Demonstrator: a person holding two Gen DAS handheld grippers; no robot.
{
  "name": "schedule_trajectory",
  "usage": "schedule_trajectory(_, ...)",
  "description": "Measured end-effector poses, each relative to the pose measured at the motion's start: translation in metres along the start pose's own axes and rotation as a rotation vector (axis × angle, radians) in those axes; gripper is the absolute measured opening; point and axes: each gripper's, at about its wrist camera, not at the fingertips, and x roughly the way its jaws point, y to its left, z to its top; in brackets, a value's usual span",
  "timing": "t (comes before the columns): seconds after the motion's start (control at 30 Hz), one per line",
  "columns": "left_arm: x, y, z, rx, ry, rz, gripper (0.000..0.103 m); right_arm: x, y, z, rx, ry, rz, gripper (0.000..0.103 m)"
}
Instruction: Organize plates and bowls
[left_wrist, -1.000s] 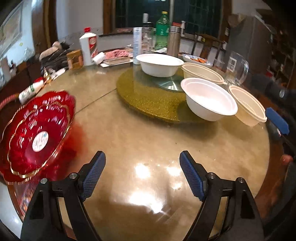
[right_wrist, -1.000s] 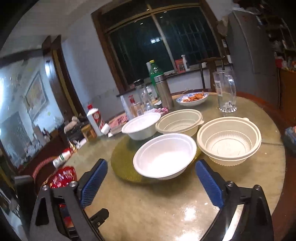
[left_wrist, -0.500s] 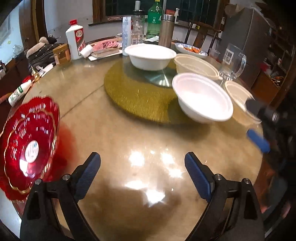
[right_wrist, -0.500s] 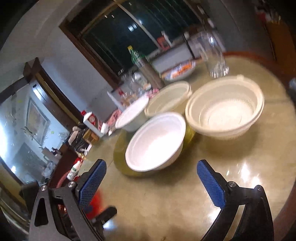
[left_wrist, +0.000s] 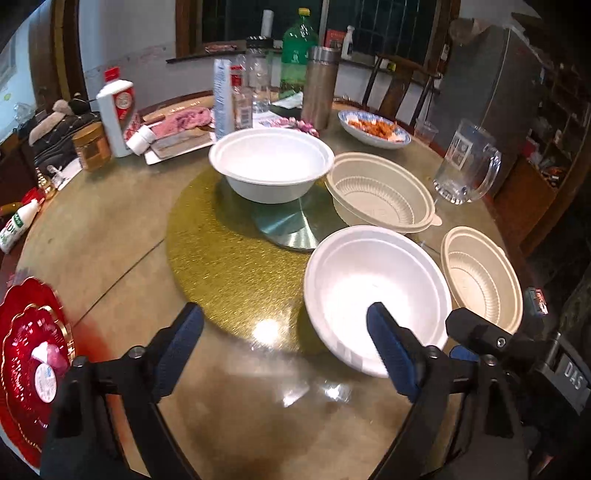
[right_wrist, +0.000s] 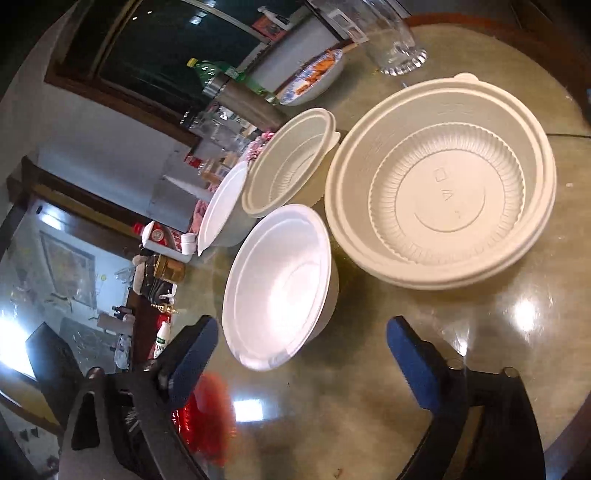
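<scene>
Since a second ago, the left gripper (left_wrist: 284, 345) has swung across the round table (left_wrist: 110, 236) toward the bowls, so the red plates (left_wrist: 31, 365) have slid to the far left edge of its view, while the right gripper (right_wrist: 301, 356) has rolled and dipped, tilting the whole room in its camera. The left gripper's jaws stand apart and are closing, with nothing pressed between them; its right-hand pad overlaps the near rim of the nearest white bowl (left_wrist: 373, 291), though contact cannot be confirmed. The right gripper's jaws are also apart and closing, empty, hovering over bare tabletop just short of the same white bowl (right_wrist: 280, 284) and a ribbed beige bowl (right_wrist: 443, 184). In the left view that beige bowl (left_wrist: 482, 277) sits just right of the white one, off the gold turntable (left_wrist: 221, 240). A second white bowl (left_wrist: 271, 164) and a second beige bowl (left_wrist: 380, 195) rest farther back on the turntable. Beyond them stand a glass mug (left_wrist: 467, 166), a dish of food (left_wrist: 375, 129) and a green bottle (left_wrist: 295, 48).
</scene>
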Motion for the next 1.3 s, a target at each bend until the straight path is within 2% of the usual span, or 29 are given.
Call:
schedule_trajectory(0.1,0.017,0.000,0.004,-0.027,0.048,-0.023,0.068,0.009,-0.001,0.006,0.001,0.024,-0.025,0.065)
schedule_trajectory(0.13,0.022,0.001,0.005,-0.040,0.065,-0.031,0.059,0.013,-0.003,0.008,0.011,0.035,-0.035,0.051)
schedule_trajectory(0.17,0.028,0.002,0.007,-0.052,0.081,-0.040,0.053,0.015,-0.005,0.009,0.017,0.041,-0.037,0.042)
schedule_trajectory(0.3,0.039,0.002,0.009,-0.069,0.105,-0.053,0.046,0.024,-0.010,0.013,0.031,0.045,-0.043,0.039)
schedule_trajectory(0.37,0.043,0.000,0.009,-0.072,0.115,-0.053,0.031,0.025,-0.009,0.013,0.023,0.040,-0.053,0.029)
schedule_trajectory(0.47,0.048,-0.004,0.006,-0.059,0.123,-0.054,0.020,0.025,-0.007,0.013,0.007,0.024,-0.063,0.016)
schedule_trajectory(0.57,0.049,-0.006,0.003,-0.053,0.121,-0.058,0.011,0.023,-0.002,0.009,-0.021,0.008,-0.066,0.013)
schedule_trajectory(0.7,0.040,-0.005,-0.006,-0.051,0.097,-0.058,0.011,0.021,0.003,0.002,-0.061,-0.010,-0.089,0.011)
schedule_trajectory(0.8,0.029,0.000,-0.013,-0.057,0.071,-0.050,0.011,0.019,0.006,-0.004,-0.078,-0.013,-0.075,0.009)
schedule_trajectory(1.03,0.000,0.013,-0.035,-0.068,0.001,0.009,0.011,0.015,0.026,-0.030,-0.172,-0.046,-0.072,0.008)
schedule_trajectory(1.13,-0.006,0.020,-0.042,-0.084,-0.018,0.009,0.011,0.011,0.032,-0.041,-0.199,-0.067,-0.067,0.008)
schedule_trajectory(1.3,-0.011,0.026,-0.049,-0.100,-0.047,0.018,0.012,0.007,0.048,-0.057,-0.289,-0.128,-0.114,0.008)
